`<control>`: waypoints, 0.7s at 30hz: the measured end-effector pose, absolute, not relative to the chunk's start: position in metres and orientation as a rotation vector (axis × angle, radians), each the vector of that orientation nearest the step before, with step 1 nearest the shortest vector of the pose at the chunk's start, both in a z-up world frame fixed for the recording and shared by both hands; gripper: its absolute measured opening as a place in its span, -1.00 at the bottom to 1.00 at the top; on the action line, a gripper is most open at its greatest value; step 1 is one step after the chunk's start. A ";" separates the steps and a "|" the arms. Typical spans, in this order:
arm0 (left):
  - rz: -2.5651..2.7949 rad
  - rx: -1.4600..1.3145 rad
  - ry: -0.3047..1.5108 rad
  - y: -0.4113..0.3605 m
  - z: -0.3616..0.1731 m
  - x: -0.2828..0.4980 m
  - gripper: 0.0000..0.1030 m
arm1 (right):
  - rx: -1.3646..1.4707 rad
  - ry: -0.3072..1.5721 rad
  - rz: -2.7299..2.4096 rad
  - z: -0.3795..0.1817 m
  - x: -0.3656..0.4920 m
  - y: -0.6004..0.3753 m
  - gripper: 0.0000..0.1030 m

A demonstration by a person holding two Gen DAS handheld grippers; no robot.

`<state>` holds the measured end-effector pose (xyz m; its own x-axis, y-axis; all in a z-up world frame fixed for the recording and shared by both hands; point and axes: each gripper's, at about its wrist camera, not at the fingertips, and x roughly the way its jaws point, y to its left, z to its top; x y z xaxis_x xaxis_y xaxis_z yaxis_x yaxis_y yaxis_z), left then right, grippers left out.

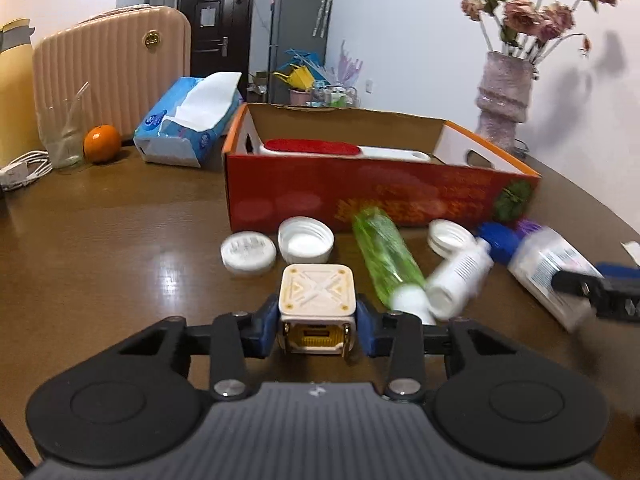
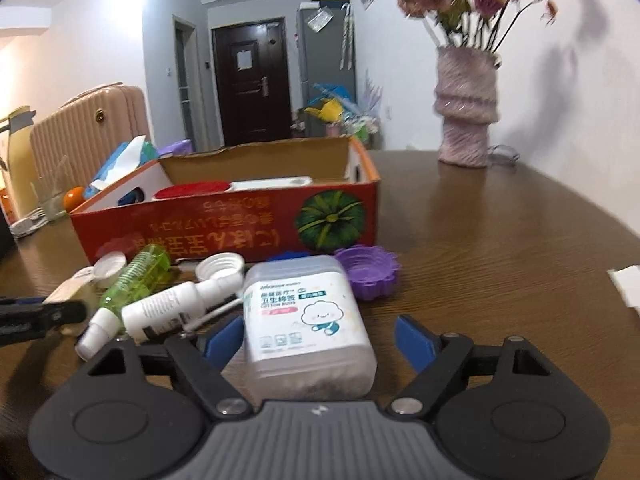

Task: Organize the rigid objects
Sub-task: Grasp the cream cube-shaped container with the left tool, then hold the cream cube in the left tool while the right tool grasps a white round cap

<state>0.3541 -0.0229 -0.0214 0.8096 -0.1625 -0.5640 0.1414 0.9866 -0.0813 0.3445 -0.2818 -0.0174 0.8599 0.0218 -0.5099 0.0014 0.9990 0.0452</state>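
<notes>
Two claws | left claw (image 1: 318,318) clamps cube (image 1: 317,289) | right claw (image 2: 320,340) wide around cotton-bud box (image 2: 304,320)

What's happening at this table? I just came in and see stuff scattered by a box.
A person is tidying small items into the red cardboard box, using a handheld claw in each hand. The left claw is shut on a cream cube-shaped gadget, just in front of the box. The right claw is open around a cotton bud container lying on the table, not yet clamped. A lint brush is already in the box; a green bottle, a white spray bottle and several lids are still out.
</notes>
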 end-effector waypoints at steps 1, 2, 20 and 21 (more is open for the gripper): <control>-0.169 -0.041 0.610 -0.024 -0.021 0.346 -0.23 | 0.043 0.525 -0.005 -0.015 0.340 -0.283 0.62; -0.174 -0.045 0.612 -0.025 -0.021 0.336 -0.23 | 0.040 0.513 -0.019 -0.013 0.335 -0.284 0.62; -0.060 -0.077 0.589 0.025 -0.020 0.299 -0.22 | -0.040 0.482 0.173 0.008 0.307 -0.212 0.60; -0.050 -0.080 0.589 0.032 -0.020 0.303 -0.22 | -0.047 0.484 0.183 0.008 0.310 -0.206 0.60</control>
<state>0.3030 0.0318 -0.0203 0.8304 -0.0700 -0.5527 0.0242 0.9957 -0.0898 0.3103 -0.2064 0.0083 0.8689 0.1638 -0.4671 -0.1862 0.9825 -0.0018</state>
